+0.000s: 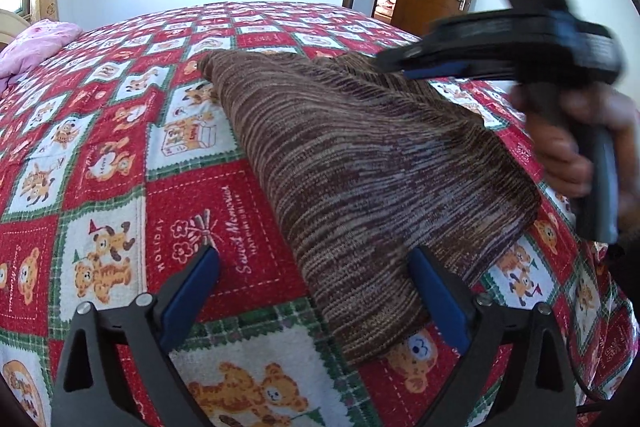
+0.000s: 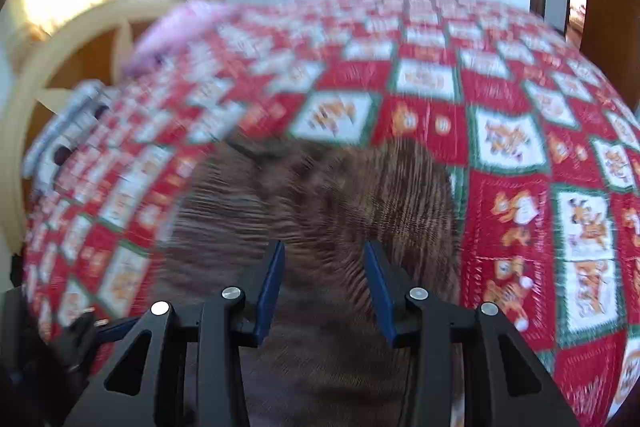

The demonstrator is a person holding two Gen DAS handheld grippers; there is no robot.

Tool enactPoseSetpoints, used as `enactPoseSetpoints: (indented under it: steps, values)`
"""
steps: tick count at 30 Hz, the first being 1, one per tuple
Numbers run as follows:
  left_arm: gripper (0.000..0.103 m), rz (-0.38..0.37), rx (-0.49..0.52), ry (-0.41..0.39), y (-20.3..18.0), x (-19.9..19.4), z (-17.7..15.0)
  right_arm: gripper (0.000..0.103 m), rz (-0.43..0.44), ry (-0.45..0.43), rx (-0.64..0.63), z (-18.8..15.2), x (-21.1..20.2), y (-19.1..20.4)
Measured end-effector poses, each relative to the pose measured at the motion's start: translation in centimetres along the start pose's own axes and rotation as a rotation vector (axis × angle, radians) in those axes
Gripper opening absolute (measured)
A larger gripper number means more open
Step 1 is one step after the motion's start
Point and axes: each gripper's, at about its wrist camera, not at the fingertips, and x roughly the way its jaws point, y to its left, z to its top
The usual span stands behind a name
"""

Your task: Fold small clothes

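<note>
Folded brown knit garment (image 1: 360,167) on bear-print bedspread (image 1: 100,155), left gripper (image 1: 316,291) jaws wide astride its near edge, right gripper (image 2: 325,287) jaws part-open, empty, bare bedspread on either side.

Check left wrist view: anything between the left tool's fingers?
Yes. The near end of the folded brown knit garment lies between the open left tool fingers, on the bear-print bedspread; pads aren't pressing it.

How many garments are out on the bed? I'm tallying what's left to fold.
1: a brown striped knit garment lying on the bear-print bedspread, in front of both tools. A pink item at the bed's far corner might be bedding.
</note>
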Motion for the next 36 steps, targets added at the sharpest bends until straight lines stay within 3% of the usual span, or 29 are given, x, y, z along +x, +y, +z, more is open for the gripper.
enactPoseSetpoints:
  steps: [5,10,12,14,17,20,27,36]
  values:
    - [0.100,0.006,0.000,0.002,0.0,0.1,0.0,0.035,-0.011,-0.041,0.198,0.6,0.4,-5.4]
    - [0.101,-0.017,-0.014,0.001,0.4,0.1,0.1,0.036,-0.056,-0.059,0.121,-0.9,0.4,-5.2]
    - [0.101,-0.035,-0.038,-0.004,0.8,0.0,0.2,0.053,-0.029,-0.046,0.200,-1.4,0.4,-7.1]
    - [0.101,-0.042,-0.066,0.000,1.3,0.0,0.3,0.053,0.036,-0.057,0.242,-1.7,0.6,-8.1]
    - [0.101,0.005,-0.095,0.021,1.3,0.1,1.0,0.053,-0.001,-0.062,0.169,-1.8,0.4,-7.0]
    - [0.101,0.014,-0.130,0.039,1.3,0.3,1.7,0.053,0.023,-0.064,0.182,-1.9,0.5,-7.3]
    - [0.103,0.044,-0.103,0.086,1.4,2.7,2.8,0.055,0.111,-0.092,0.183,-2.4,0.4,-8.2]
    - [0.103,0.056,-0.080,0.067,1.0,2.7,2.5,0.056,0.215,-0.097,0.241,-1.9,0.4,-9.8]
